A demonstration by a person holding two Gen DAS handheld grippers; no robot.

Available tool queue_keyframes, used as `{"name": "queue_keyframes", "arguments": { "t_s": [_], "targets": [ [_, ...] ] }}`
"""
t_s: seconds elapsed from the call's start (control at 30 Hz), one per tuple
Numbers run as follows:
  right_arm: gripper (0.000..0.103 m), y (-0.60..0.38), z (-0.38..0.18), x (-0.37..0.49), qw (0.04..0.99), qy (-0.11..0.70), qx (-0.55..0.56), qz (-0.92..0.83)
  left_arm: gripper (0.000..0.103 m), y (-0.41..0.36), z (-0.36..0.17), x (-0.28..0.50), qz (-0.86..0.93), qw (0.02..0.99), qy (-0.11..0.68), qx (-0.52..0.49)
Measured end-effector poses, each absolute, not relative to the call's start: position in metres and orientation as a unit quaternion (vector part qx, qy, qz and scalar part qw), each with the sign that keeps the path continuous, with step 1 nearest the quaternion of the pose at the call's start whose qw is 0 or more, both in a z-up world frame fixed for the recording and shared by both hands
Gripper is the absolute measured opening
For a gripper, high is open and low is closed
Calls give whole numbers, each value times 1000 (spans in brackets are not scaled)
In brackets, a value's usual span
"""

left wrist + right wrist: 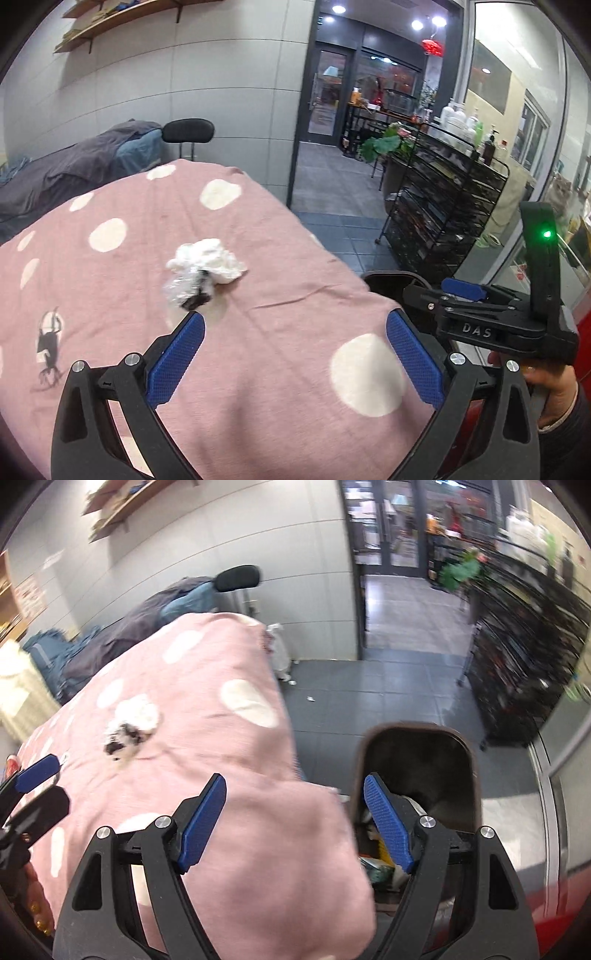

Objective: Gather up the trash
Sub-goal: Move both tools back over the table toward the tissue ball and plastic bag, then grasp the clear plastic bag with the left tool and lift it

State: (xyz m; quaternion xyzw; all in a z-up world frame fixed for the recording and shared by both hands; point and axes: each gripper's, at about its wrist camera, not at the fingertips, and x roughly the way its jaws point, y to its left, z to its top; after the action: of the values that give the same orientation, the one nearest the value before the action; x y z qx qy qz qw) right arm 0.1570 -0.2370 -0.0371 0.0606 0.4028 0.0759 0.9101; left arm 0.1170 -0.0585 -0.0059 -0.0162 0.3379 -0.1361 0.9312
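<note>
The trash (pixel 205 271) is a crumpled wad of white tissue with a bit of clear film and some dark scraps tangled into its near side. It lies on the pink spotted blanket (pixel 258 369) covering the bed, just beyond the tip of the left gripper (pixel 295 354). The bin (pixel 417 738) stands on the floor by the bed's corner, with litter already inside.

Both sets of jaws stand wide apart with nothing between them. The left gripper hangs over the blanket, its left finger close to the wad; the right gripper (pixel 295 823) hovers across the blanket's edge and the bin's mouth.

The wad looks very light and soft, so it should crush down under the pads and needs little force. The film is probably slippery, and the dark bits seem loose, likely to shed if the wad is pinched by one corner. The safer hold, I judge, spans the bulky white middle with the film tucked in. The blanket is soft too, so jaws pressed low could snag a fold of cloth along with the tissue.
</note>
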Motion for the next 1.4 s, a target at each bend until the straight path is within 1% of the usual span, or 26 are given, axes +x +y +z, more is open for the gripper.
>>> {"name": "queue_keyframes", "arguments": {
  "t_s": [0.3,0.53,0.67,0.87,0.97,1.0,1.03,1.1,1.23,1.4],
  "targets": [
    [77,-196,-18,172,910,393,39,123,97,3,-18,127,-83,930,356,-50],
    [77,-167,-12,184,905,395,20,153,96,29,-36,148,-60,918,390,-36],
    [77,-156,-12,189,903,398,12,162,95,37,-46,162,-66,909,410,-44],
    [77,-149,-12,192,901,400,7,169,89,22,-52,191,-96,896,432,-33],
    [77,-149,-10,194,901,400,6,167,82,13,-58,205,-101,890,444,-20],
    [77,-149,-10,195,901,400,7,167,76,11,-61,210,-101,888,448,-19],
    [77,-149,-10,196,901,401,7,167,65,10,-64,215,-100,884,457,-20],
    [77,-148,-10,198,900,402,7,168,51,13,-68,219,-100,877,469,-34],
    [77,-141,-11,203,897,406,-4,174,48,24,-59,205,-94,882,458,-52],
    [77,-118,-12,212,890,409,-36,200,48,38,-43,185,-81,895,435,-63]
  ]
}}
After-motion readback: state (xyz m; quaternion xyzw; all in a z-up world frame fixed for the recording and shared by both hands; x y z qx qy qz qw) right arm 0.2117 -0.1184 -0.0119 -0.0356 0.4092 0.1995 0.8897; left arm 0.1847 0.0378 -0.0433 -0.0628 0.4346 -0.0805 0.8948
